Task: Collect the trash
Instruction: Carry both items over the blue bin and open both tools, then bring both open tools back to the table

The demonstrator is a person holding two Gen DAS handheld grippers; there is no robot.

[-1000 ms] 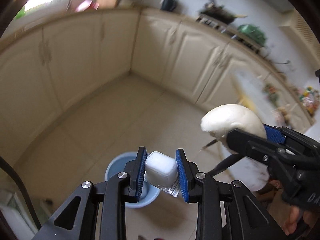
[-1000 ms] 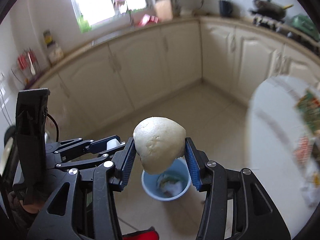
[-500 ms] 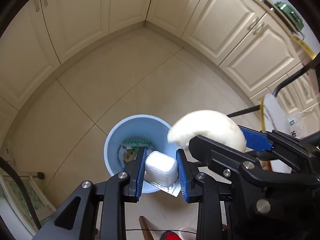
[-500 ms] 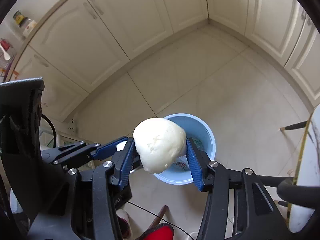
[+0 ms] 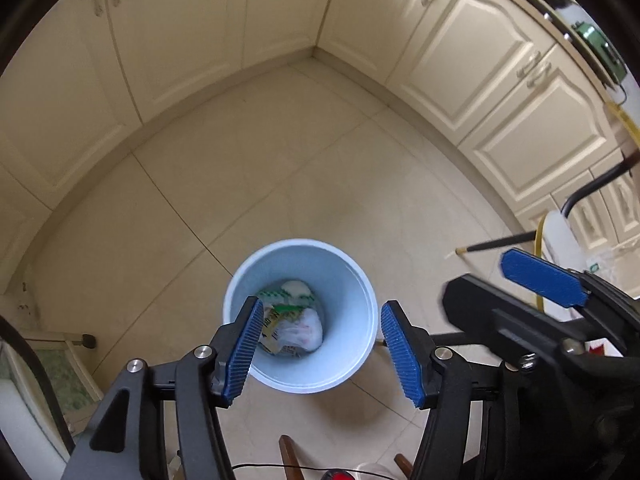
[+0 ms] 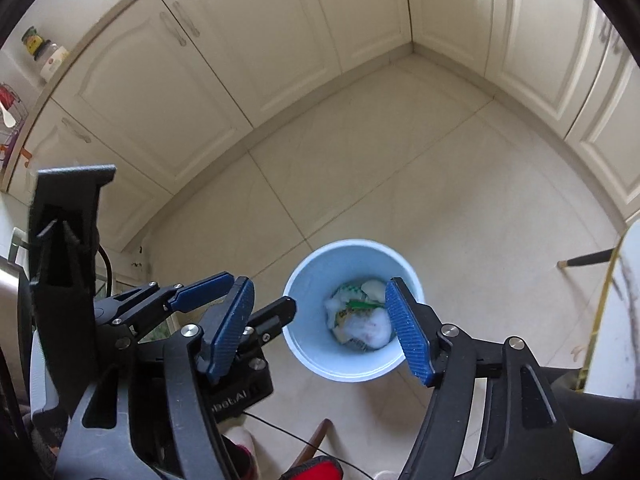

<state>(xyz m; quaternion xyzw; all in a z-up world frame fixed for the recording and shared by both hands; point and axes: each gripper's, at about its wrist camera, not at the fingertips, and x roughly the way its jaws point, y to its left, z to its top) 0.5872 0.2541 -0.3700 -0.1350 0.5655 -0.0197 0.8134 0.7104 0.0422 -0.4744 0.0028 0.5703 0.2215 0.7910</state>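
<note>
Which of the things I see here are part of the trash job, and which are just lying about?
Part of the job:
bin
trash inside it
left gripper, open
right gripper, open

Just there:
cabinets
jars on the counter
floor

Domestic kitchen. We note cream panelled base cabinets [image 6: 168,92] meeting in a corner, beige tiled floor [image 5: 280,168], countertop jars [image 6: 44,54], a green kettle [image 5: 600,46], and a blue waste bin [image 5: 300,312].
</note>
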